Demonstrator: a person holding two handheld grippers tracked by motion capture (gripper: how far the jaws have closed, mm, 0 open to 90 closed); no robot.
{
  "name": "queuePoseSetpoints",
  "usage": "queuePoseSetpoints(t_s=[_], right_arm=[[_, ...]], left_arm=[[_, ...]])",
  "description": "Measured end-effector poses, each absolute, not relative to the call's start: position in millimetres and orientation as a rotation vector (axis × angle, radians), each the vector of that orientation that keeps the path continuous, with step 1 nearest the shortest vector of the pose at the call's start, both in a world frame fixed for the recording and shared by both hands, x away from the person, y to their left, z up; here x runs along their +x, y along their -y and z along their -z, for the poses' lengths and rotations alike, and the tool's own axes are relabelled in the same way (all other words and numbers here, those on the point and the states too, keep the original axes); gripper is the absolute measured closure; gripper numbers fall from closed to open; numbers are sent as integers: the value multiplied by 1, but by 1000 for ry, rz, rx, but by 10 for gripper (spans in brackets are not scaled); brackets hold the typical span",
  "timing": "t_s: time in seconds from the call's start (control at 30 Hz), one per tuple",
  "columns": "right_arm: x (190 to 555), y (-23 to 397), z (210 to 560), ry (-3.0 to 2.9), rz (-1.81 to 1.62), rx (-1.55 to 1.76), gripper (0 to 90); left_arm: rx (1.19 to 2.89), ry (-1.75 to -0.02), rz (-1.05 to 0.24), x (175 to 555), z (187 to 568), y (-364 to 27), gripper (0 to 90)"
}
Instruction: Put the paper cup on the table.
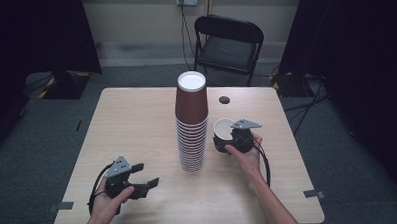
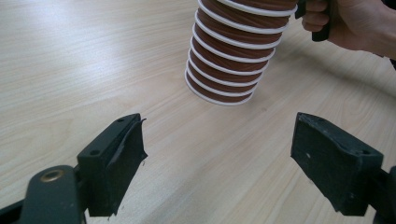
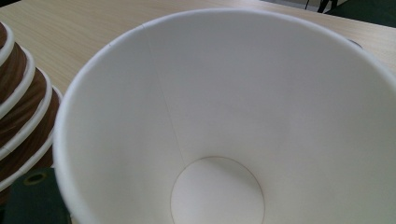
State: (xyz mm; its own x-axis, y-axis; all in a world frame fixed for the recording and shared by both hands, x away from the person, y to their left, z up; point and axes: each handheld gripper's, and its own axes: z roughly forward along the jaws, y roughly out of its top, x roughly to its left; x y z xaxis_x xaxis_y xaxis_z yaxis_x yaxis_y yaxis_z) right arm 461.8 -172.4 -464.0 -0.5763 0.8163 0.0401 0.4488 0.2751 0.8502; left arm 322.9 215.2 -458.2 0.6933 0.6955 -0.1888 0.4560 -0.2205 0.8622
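Right gripper carries a loose cup just beside the stack

The right gripper (image 1: 236, 137) is closed on a single brown paper cup with a white inside (image 1: 223, 133); the tall upright stack of brown white-rimmed paper cups (image 1: 192, 123) stands at its nine o'clock (nearer this hand). The left gripper (image 1: 139, 178), jaws wide and empty, has the stack at one o'clock on the pale wooden table (image 1: 136, 119).

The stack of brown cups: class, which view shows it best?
The high view: the whole stack of brown cups stands upside down, mid-table. The left gripper view shows its lower rims, the right gripper view just rims at the left edge.
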Motion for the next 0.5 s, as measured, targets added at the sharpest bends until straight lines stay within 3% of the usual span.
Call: queuePoseSetpoints(t_s=[0.5], right_arm=[[462,177,474,-2164,-1282,1207,109]], left_arm=[[1855,-929,-277,324,459,-218,174]])
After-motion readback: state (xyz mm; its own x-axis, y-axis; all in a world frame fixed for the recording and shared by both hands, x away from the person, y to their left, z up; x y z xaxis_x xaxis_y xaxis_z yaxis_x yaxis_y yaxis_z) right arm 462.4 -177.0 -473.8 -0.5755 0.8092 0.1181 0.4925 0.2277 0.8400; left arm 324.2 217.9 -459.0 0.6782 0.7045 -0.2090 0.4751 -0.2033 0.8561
